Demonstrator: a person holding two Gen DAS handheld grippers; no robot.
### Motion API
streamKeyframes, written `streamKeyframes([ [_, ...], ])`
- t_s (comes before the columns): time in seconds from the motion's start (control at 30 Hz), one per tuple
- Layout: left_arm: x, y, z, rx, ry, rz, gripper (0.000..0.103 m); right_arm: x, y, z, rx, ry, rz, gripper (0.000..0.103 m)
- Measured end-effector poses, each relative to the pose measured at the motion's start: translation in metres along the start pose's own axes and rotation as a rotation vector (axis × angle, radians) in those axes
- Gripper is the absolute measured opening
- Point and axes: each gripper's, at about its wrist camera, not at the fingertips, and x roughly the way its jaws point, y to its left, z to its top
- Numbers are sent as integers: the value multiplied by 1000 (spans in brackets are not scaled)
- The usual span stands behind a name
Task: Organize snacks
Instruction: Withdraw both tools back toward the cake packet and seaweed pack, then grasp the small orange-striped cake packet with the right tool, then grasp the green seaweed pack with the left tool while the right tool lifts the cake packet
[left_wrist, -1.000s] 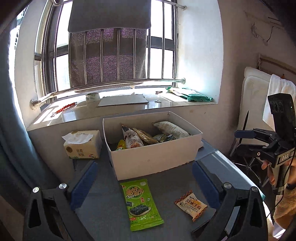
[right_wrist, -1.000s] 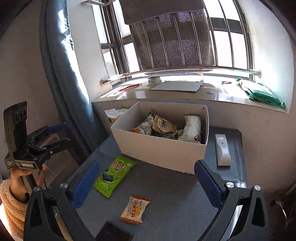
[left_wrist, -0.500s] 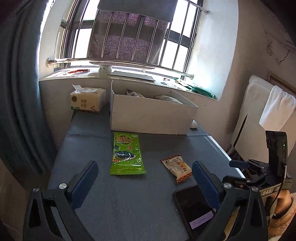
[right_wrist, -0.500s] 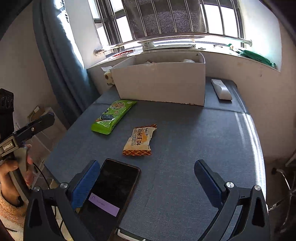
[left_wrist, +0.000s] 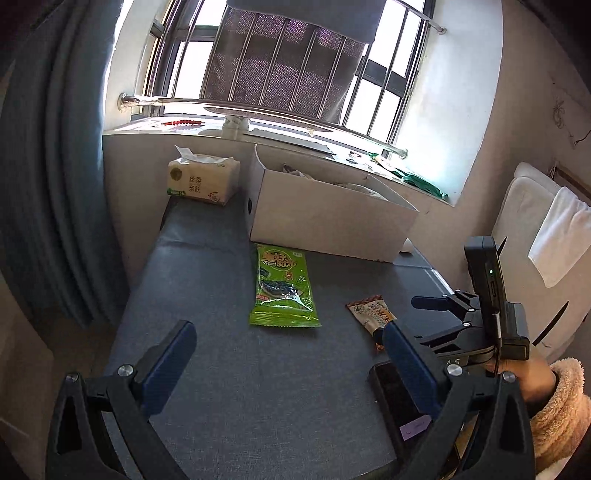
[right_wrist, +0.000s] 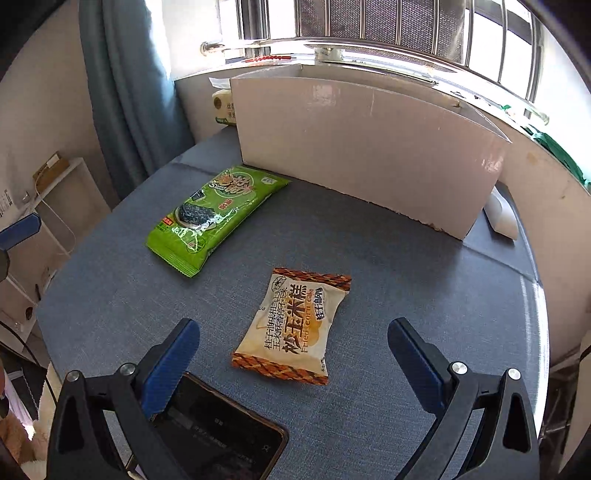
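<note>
An orange-and-white corn cake packet lies flat on the blue-grey table, just ahead of and between the wide-apart fingers of my right gripper, which is open and empty. To its far left rests a green seaweed snack pack, close to the white cardboard box. In the left wrist view my left gripper stands open and empty above the table, short of the green pack. The corn cake packet sits to its right. The box shows a few wrappers over its rim.
A dark phone lies at the table's near edge under my right gripper's left finger. A tissue pack stands left of the box; a white remote lies right of it. A hand in a fleece sleeve holds the right gripper.
Both grippers dropped lower toward the table. The right gripper closed in on the corn cake packet, which now sits between its fingers. The left gripper crept closer to the green pack.
</note>
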Motion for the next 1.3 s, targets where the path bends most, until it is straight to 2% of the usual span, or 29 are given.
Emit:
streamKeyframes([
  [0.07, 2, 3, -2, -7, 9, 0, 103, 8, 1, 4, -6, 25, -17, 103],
  [0.17, 7, 5, -3, -7, 20, 12, 103, 14, 2, 6, -14, 52, 5, 103],
  [0.3, 13, 4, -3, -5, 33, 4, 103, 22, 10, 3, -73, 93, -14, 103],
  [0.33, 15, 3, -3, -1, 37, 3, 103, 22, 10, 1, -75, 90, -11, 99],
  [0.37, 17, 2, -3, 5, 40, 3, 103, 22, 9, 0, -71, 91, -4, 85],
  [0.4, 19, 1, -2, 13, 44, 4, 103, 22, 7, -1, -60, 92, 21, 80],
  [0.47, 24, -2, -1, 25, 55, 2, 103, 19, 4, -2, -42, 75, 19, 55],
  [0.5, 27, -3, 0, 31, 61, 1, 103, 17, 2, -2, -36, 76, 27, 51],
  [0.67, 49, -16, 8, 86, 98, 0, 103, 12, -12, -4, 26, 64, 69, 50],
  [0.9, 108, -35, 33, 187, 191, 15, 103, -38, -48, -19, 176, -57, 101, 50],
  [1.03, 152, -36, 45, 217, 251, 62, 103, -64, -67, -31, 254, -110, 123, 50],
  [1.17, 188, -25, 48, 191, 339, 114, 102, -80, -75, -46, 280, -131, 121, 50],
  [1.27, 198, -17, 45, 174, 366, 127, 95, -79, -79, -48, 299, -126, 130, 50],
  [1.3, 198, -17, 43, 186, 366, 130, 85, -77, -81, -49, 310, -126, 134, 50],
])
